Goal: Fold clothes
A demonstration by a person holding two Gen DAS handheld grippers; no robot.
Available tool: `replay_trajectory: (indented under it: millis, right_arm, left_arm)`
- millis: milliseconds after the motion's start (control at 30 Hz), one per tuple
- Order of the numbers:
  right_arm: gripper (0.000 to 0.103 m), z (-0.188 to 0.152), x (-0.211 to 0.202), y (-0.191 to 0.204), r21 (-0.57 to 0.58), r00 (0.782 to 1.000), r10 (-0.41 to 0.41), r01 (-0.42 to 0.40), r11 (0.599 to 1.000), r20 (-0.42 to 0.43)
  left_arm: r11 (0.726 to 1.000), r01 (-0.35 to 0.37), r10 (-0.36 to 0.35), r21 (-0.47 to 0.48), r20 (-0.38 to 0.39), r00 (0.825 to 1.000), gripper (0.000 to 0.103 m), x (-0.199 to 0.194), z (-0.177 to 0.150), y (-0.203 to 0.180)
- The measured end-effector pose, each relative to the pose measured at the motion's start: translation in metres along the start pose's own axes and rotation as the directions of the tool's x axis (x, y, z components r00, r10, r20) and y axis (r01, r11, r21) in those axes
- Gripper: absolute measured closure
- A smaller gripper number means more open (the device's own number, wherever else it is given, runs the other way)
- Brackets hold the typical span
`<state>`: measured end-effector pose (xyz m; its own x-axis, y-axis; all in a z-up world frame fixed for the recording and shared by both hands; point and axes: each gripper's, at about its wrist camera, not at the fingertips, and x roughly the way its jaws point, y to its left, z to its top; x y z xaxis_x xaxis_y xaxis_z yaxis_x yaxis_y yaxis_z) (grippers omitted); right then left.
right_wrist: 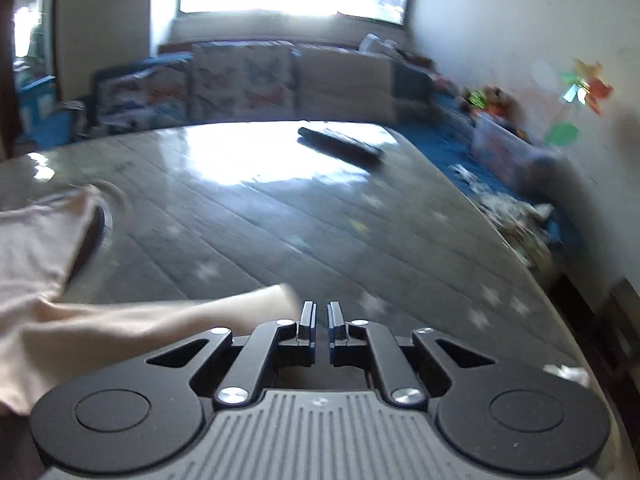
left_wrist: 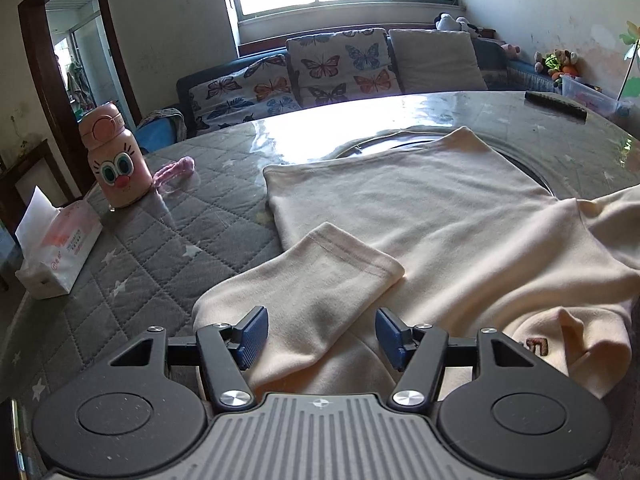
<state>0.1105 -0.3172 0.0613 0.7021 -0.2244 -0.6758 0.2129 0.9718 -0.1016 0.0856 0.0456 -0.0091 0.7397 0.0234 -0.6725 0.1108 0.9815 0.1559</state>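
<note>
Left gripper (left_wrist: 322, 334) spread, sleeve (left_wrist: 320, 280) between

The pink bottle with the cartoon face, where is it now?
In the left wrist view, the pink bottle stands at the table's left side, between the tissue pack and the cream shirt.

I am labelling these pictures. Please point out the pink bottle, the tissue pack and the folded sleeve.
pink bottle (left_wrist: 116, 160), left wrist view, on its painted face.
tissue pack (left_wrist: 60, 248), left wrist view, on its printed side.
folded sleeve (left_wrist: 320, 284), left wrist view, mid-cloth below the cuff.
</note>
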Motion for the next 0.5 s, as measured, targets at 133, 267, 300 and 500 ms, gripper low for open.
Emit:
replay_trajectory:
  millis: [133, 267, 300, 500]
  right_arm:
    - [0.09, 0.001, -0.004, 0.007, 0.001, 0.995, 0.102, -0.102, 0.995, 0.019]
    - [0.08, 0.001, 0.013, 0.031, -0.028, 0.985, 0.17, -0.171, 0.985, -0.031]
    - [0.08, 0.0, 0.021, 0.034, -0.023, 0.984, 0.171, -0.172, 0.985, -0.048]
    - [0.079, 0.01, 0.054, 0.044, -0.012, 0.985, 0.161, -0.162, 0.987, -0.06]
  left_arm:
    - [1.0, -0.012, 0.012, -0.006, 0.001, 1.0, 0.038, -0.005, -0.003, 0.001]
    - [1.0, -0.026, 0.026, -0.016, 0.003, 1.0, 0.038, -0.01, -0.005, 0.005]
    - [0.999, -0.029, 0.029, -0.017, 0.002, 1.0, 0.038, -0.011, -0.005, 0.006]
    - [0.999, -0.044, 0.044, -0.016, -0.013, 0.999, 0.037, -0.007, -0.007, 0.009]
